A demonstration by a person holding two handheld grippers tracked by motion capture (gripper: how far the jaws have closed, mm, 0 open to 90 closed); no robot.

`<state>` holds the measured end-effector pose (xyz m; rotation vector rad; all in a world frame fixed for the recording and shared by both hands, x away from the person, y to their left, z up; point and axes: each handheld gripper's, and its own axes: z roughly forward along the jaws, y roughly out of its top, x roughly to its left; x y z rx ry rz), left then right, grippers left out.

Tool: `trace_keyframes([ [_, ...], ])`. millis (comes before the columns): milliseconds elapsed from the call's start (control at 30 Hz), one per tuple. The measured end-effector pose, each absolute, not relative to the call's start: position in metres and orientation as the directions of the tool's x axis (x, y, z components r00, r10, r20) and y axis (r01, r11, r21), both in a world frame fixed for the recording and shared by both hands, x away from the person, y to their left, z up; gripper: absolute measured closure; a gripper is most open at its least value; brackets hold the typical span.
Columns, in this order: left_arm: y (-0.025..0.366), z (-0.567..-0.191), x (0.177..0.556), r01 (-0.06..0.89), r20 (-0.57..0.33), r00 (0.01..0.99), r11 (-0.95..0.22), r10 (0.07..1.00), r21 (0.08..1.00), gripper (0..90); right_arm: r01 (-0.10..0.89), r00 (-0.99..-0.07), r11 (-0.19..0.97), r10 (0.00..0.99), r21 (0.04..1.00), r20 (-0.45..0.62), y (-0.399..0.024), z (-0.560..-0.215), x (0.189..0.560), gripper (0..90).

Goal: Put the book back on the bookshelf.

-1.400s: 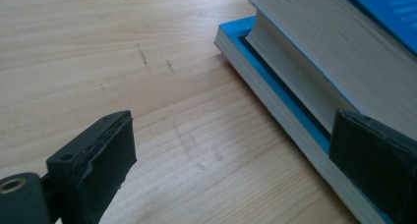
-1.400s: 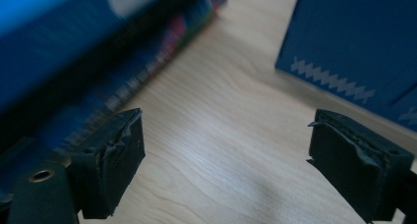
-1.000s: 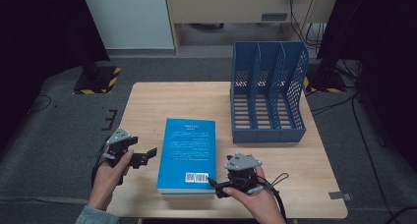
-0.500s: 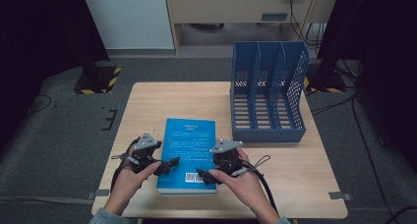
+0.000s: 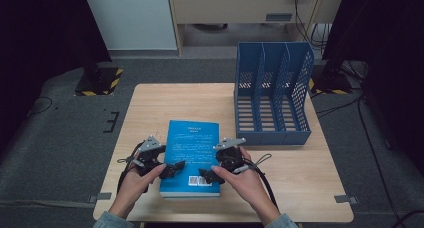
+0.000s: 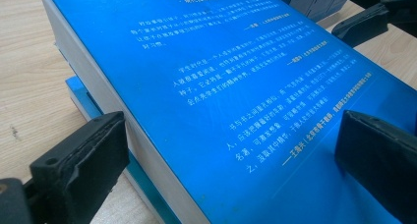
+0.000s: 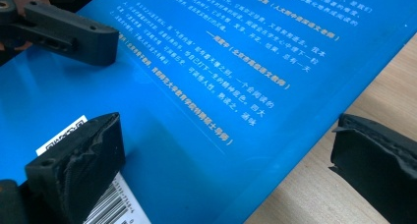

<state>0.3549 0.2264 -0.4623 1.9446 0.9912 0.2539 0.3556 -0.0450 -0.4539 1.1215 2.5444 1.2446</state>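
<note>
1. A blue book (image 5: 192,155) lies flat on the wooden table (image 5: 150,103).
2. The left gripper (image 5: 172,169) sits at the book's left edge, the right gripper (image 5: 207,175) over its near right corner.
3. A blue file rack (image 5: 272,95) stands just right of the book.

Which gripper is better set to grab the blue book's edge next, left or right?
Left, probably. The left gripper has its open jaws straddling the blue book's long page edge. The right gripper spans its corner edge, one jaw over the barcode, also open.
</note>
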Motion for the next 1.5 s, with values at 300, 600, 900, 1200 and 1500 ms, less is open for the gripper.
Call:
trace_keyframes([
  [300,0.229,-0.465,0.359,0.546,-0.223,0.660,-0.253,0.718,0.799,0.0,0.678,-0.673,0.292,0.615,0.675,0.411,-0.055,-0.470,0.367,0.0],
  [600,0.229,-0.465,0.360,0.543,-0.223,0.665,-0.256,0.713,0.800,0.0,0.712,-0.652,0.263,0.594,0.652,0.472,-0.058,-0.476,0.375,0.0],
  [900,0.229,-0.465,0.362,0.539,-0.222,0.672,-0.260,0.707,0.801,0.0,0.734,-0.639,0.222,0.545,0.642,0.542,-0.056,-0.485,0.382,0.4],
  [1200,0.231,-0.462,0.363,0.546,-0.220,0.674,-0.275,0.705,0.792,0.6,0.707,-0.667,0.253,0.552,0.661,0.502,-0.056,-0.479,0.381,1.8],
  [1500,0.237,-0.459,0.363,0.560,-0.226,0.662,-0.271,0.715,0.783,4.7,0.660,-0.697,0.295,0.584,0.691,0.416,-0.051,-0.458,0.377,7.8],
])
